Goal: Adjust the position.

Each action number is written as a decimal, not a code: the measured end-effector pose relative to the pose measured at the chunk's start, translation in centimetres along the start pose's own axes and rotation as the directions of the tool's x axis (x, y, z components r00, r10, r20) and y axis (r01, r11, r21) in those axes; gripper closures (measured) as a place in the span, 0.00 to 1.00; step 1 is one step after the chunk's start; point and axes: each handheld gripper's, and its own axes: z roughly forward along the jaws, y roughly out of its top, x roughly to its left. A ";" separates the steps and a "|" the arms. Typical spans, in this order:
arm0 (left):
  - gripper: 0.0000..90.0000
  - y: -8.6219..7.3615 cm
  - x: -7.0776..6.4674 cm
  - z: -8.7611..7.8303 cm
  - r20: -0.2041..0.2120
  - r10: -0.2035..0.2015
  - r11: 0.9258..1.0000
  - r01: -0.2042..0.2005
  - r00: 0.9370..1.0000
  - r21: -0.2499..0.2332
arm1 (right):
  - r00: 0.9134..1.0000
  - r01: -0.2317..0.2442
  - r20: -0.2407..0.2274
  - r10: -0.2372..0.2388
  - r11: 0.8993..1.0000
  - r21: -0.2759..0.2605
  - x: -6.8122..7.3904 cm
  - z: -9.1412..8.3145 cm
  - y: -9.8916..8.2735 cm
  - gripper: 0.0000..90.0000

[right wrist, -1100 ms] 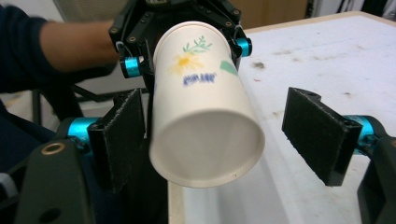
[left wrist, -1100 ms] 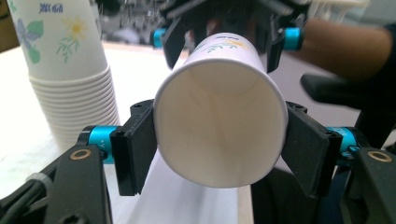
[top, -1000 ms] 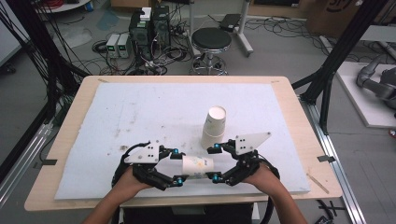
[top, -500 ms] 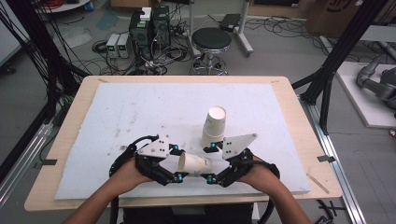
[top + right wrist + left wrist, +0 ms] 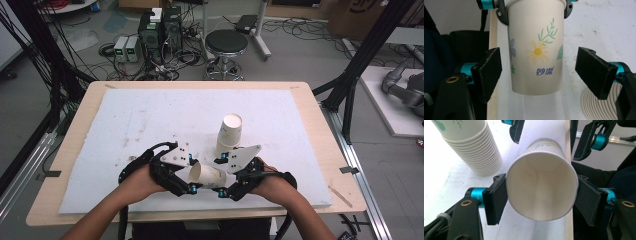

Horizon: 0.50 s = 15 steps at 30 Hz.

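Near front edge of board: single paper cup [image 5: 206,176] held level just above the white foam board [image 5: 125,120], mouth toward the person's left, base toward the right.
Left gripper [image 5: 181,175]: jaws clamped on the cup at its rim end, one black pad pressed to each side of the open mouth in the left gripper view [image 5: 541,191].
Right gripper [image 5: 231,176]: jaws apart, straddling the base end of the cup with daylight on both sides; no pad touching in the right gripper view [image 5: 536,47].
Done so far: one cup free of the stack of cups [image 5: 230,132] and carried in the air, judging by how it hangs clear of the rest.
Left to do: probably setting the cup down upright on the board, or passing it across to the right gripper; neither begun.
Stack position: upside down near the middle of the board, just beyond the right gripper, close but not touching.
Obstacles: only the stack, near enough for the right gripper to clip on a forward move.
Rest of board: bare, a few dark smudges.
Beyond far edge: black stool [image 5: 226,42], computer towers [image 5: 160,27], tangled cables on the floor.
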 end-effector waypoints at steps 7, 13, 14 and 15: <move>0.35 0.7 0.1 0.2 -0.014 0.024 0.997 -0.023 1.000 0.072 | 1.000 0.019 0.000 -0.019 0.998 0.057 0.1 0.8 0.3 0.25; 0.35 1.5 0.0 0.5 -0.016 0.034 0.993 -0.032 0.999 0.111 | 1.000 0.029 0.001 -0.029 0.995 0.093 0.1 1.6 0.5 0.25; 0.35 1.5 0.0 0.5 -0.015 0.033 0.993 -0.031 0.999 0.115 | 0.999 0.034 0.003 -0.034 0.995 0.098 0.1 1.7 0.5 0.25; 0.35 1.6 0.1 0.6 -0.013 0.033 0.992 -0.031 0.999 0.120 | 0.999 0.034 0.003 -0.035 0.994 0.103 0.1 1.8 0.5 0.25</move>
